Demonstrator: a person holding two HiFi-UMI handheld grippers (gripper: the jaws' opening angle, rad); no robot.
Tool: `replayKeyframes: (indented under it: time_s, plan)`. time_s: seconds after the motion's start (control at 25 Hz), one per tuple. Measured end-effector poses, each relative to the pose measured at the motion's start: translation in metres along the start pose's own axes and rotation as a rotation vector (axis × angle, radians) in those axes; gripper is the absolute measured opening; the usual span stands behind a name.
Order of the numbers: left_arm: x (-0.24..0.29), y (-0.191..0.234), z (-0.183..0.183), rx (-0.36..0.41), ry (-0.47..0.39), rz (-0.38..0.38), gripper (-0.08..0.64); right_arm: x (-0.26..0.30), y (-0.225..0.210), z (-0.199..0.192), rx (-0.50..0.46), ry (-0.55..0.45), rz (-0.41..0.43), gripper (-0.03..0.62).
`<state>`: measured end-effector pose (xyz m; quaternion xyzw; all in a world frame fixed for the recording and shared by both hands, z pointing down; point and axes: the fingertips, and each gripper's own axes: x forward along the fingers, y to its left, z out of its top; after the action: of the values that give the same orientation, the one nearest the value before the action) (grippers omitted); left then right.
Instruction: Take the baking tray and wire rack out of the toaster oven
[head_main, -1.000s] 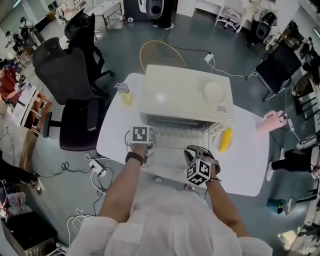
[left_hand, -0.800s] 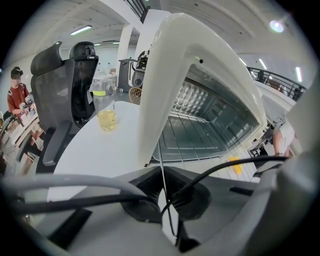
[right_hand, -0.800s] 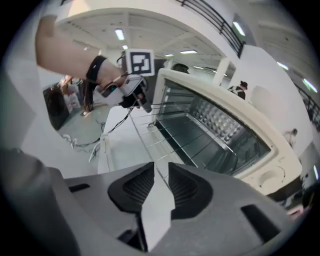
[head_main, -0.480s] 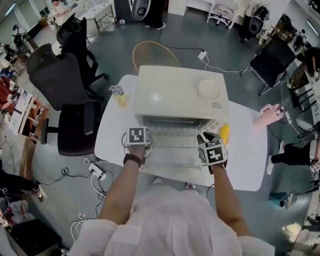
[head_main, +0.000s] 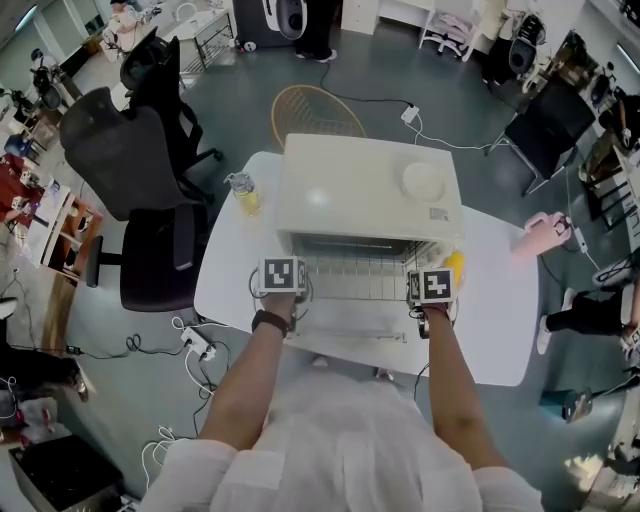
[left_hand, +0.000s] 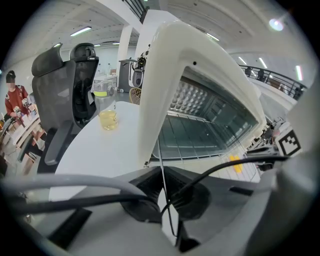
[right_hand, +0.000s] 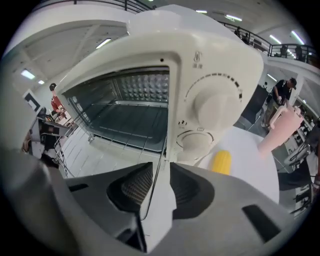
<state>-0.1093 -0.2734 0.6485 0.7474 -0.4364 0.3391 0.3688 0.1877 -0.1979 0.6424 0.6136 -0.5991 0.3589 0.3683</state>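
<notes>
A white toaster oven (head_main: 370, 195) stands on the white table (head_main: 500, 330) with its door folded down. The wire rack (head_main: 355, 272) sticks partly out over the door. My left gripper (head_main: 290, 292) is shut on the rack's left edge; in the left gripper view the thin wire (left_hand: 161, 167) is pinched between the jaws (left_hand: 164, 195). My right gripper (head_main: 420, 292) is at the rack's right edge. Its jaws (right_hand: 159, 185) are opening, with the edge wire (right_hand: 156, 175) standing between the pads. A dark surface under the rack (right_hand: 132, 120) may be the baking tray; I cannot tell.
A yellow corn-shaped thing (head_main: 453, 268) lies right of the oven, close to my right gripper. A cup of yellow liquid (head_main: 245, 190) stands at the oven's left. A white bowl (head_main: 423, 182) sits on the oven. Black office chairs (head_main: 130, 150) stand beyond the table's left edge.
My right gripper swung from in front of the door to the rack's right edge and rolled over. The left gripper stayed on the rack's left edge.
</notes>
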Motion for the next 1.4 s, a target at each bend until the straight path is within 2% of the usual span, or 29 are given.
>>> replayKeyframes:
  time_s: [0.12, 0.2, 0.36, 0.72, 1.04, 1.4]
  plan:
    - [0.000, -0.002, -0.001, -0.003, 0.002, -0.006, 0.009, 0.009, 0.000, -0.004, 0.038, 0.016, 0.043, 0.086]
    - [-0.001, 0.000, -0.002, -0.003, 0.001, -0.006, 0.011, 0.012, 0.005, -0.003, 0.051, 0.006, 0.074, 0.039]
    - [-0.004, -0.002, -0.006, -0.002, 0.002, 0.001, 0.010, 0.009, 0.007, -0.008, 0.080, 0.005, 0.076, 0.016]
    - [-0.017, -0.002, -0.019, 0.018, -0.017, -0.001, 0.010, -0.008, 0.013, -0.031, 0.161, -0.010, 0.079, 0.006]
    - [-0.037, -0.005, -0.027, 0.006, -0.058, -0.006, 0.011, -0.024, 0.019, -0.034, 0.129, -0.039, 0.057, 0.005]
    - [-0.053, -0.010, -0.035, 0.019, -0.079, -0.018, 0.010, -0.036, 0.026, -0.055, 0.145, -0.043, 0.069, 0.005]
